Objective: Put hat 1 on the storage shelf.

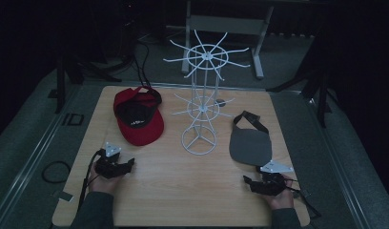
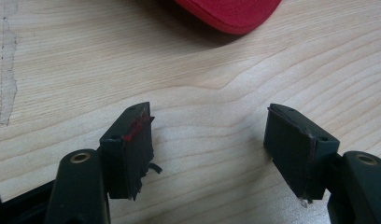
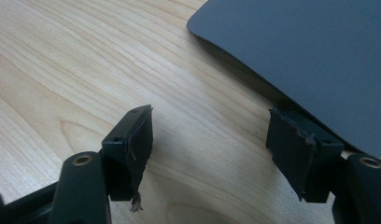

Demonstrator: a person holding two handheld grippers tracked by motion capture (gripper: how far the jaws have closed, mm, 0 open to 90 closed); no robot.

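Two caps lie on the wooden table (image 1: 183, 191) on either side of a white wire display rack (image 1: 202, 95), and each gripper rests near the front edge with a cap just ahead of it.

The left gripper (image 1: 117, 164) has its jaws wide apart with nothing between them; in the left gripper view bare wood shows between the two pads, one of which carries a red smear. The red baseball cap (image 1: 138, 117) lies ahead of those fingers, toward the far side of the table and a little toward the rack. It sits crown-up-side-down, its dark lining showing, its long axis running from the strap at the far end to the brim at the near end. The rounded brim edge (image 2: 230, 14) is the part closest to the fingers, near but not touching.

The right gripper (image 1: 259, 183) also has its jaws apart and empty. The grey cap (image 1: 250, 143) lies directly ahead of it, brim toward the hand and black strap at the far end. In the right gripper view the brim (image 3: 310, 60) comes down right beside the outer finger (image 3: 296, 154), so close that I cannot tell whether they touch.

Judged from this, the right hand is the nearer to its cap: a small slide forward and sideways would put the grey brim between its fingers, while the left has open table yet to cross to the red brim
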